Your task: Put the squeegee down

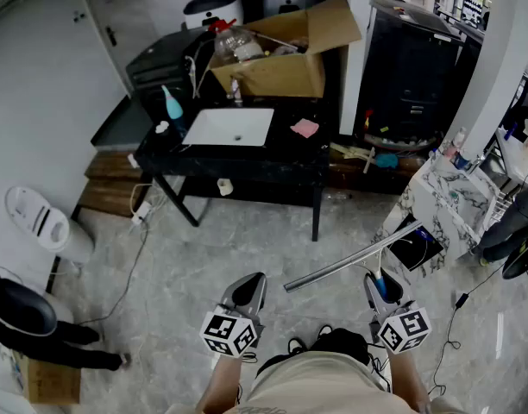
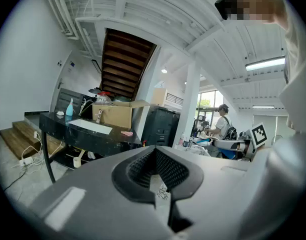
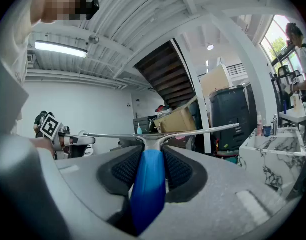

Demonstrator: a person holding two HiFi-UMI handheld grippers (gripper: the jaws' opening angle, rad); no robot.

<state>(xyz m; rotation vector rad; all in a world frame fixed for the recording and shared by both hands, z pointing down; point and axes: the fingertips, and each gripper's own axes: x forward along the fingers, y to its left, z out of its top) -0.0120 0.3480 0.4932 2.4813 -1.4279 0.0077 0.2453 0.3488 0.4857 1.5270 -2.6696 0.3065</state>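
The squeegee (image 1: 350,261) has a blue handle (image 3: 149,184) and a long metal blade (image 3: 193,132). My right gripper (image 1: 378,285) is shut on the handle and holds the blade level and crosswise above the floor, low in the head view. In the right gripper view my right gripper (image 3: 152,160) has both pads pressed against the blue handle. My left gripper (image 1: 249,290) hangs beside it at the left, shut, with nothing in it. In the left gripper view my left gripper (image 2: 157,166) points toward the black table (image 2: 93,136). That black table (image 1: 290,158) stands well ahead of both grippers.
On the table are a white tray (image 1: 229,128), a pink cloth (image 1: 304,128), a teal bottle (image 1: 172,106) and an open cardboard box (image 1: 273,67). A marble counter (image 1: 445,197) stands at the right and a black cabinet (image 1: 411,67) behind it. A cable (image 1: 143,231) trails over the floor at the left.
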